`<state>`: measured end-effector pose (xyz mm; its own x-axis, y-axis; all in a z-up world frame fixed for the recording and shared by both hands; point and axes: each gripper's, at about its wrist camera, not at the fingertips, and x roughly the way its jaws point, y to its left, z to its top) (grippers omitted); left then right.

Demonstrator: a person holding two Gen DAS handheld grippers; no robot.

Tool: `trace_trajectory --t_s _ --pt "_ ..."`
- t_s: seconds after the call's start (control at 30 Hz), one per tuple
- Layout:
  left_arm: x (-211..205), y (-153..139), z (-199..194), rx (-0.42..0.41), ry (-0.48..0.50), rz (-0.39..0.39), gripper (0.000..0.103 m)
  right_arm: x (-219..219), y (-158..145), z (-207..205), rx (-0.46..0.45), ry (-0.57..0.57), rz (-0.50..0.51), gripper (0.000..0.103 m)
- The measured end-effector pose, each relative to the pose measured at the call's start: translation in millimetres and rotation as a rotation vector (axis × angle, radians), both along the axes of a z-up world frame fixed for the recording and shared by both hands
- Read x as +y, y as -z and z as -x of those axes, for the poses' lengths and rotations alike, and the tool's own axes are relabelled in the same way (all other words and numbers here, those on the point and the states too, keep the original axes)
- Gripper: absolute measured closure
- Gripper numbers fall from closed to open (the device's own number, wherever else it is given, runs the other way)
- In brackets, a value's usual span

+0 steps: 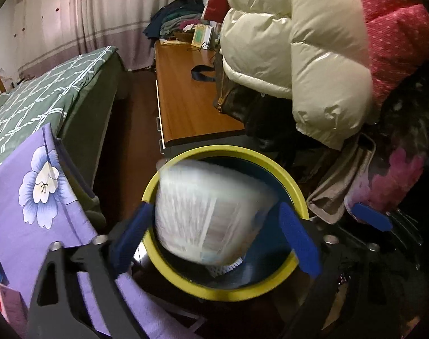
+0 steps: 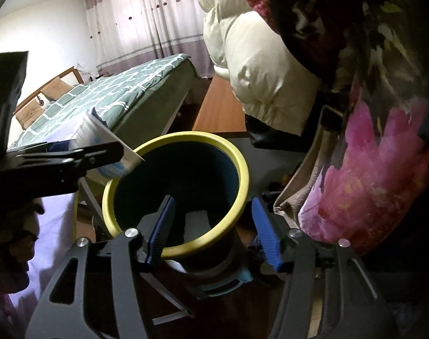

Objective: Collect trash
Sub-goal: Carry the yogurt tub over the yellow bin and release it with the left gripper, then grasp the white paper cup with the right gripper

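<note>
Left tongs (image 1: 214, 234) hang spread wide over the bin (image 1: 293, 180), the blurred white package (image 1: 211, 214) loose between the pads, seemingly dropping in. Right tongs (image 2: 214, 226) straddle the bin's yellow rim, half-open and not clamped, likely to steady it.

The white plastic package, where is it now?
Left wrist view: white plastic package, blurred, over the yellow-rimmed bin, between the open left hand-held gripper fingers.
</note>
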<state>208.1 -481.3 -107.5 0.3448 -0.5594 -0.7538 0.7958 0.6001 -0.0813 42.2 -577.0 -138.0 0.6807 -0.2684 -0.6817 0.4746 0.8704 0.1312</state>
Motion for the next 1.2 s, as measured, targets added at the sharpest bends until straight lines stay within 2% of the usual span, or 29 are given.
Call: trace_trajectory --t_s 0.13,0.23,0.33,0.53,0.77,0.9,1.03,1.2 --pt "9 -7 2 -0.011 -0.023 0.02 0.008 4 -4 0 -0.006 -0.006 0.005 0.047" --pt "32 -26 14 -0.046 -0.046 0.059 0.008 9 -6 0 -0.013 -0.014 0.008 0.047" --pt "66 -50 29 -0.098 -0.082 0.108 0.006 16 -8 -2 -0.016 -0.027 0.009 0.047" --pt "155 -90 50 -0.197 -0.224 0.185 0.005 42 -14 -13 -0.018 -0.081 0.017 0.047" --pt "279 -106 70 -0.284 -0.458 0.225 0.005 110 -22 -40 -0.016 -0.227 0.05 0.047" --pt "355 -111 85 -0.348 -0.63 0.209 0.005 154 -23 -56 -0.012 -0.33 0.057 0.047" --pt "426 -111 96 -0.375 -0.794 0.2 0.005 198 -24 -72 -0.009 -0.437 0.047 0.047" --pt "485 -106 110 -0.387 -0.905 0.21 0.005 253 -30 -83 -0.025 -0.544 0.045 0.047"
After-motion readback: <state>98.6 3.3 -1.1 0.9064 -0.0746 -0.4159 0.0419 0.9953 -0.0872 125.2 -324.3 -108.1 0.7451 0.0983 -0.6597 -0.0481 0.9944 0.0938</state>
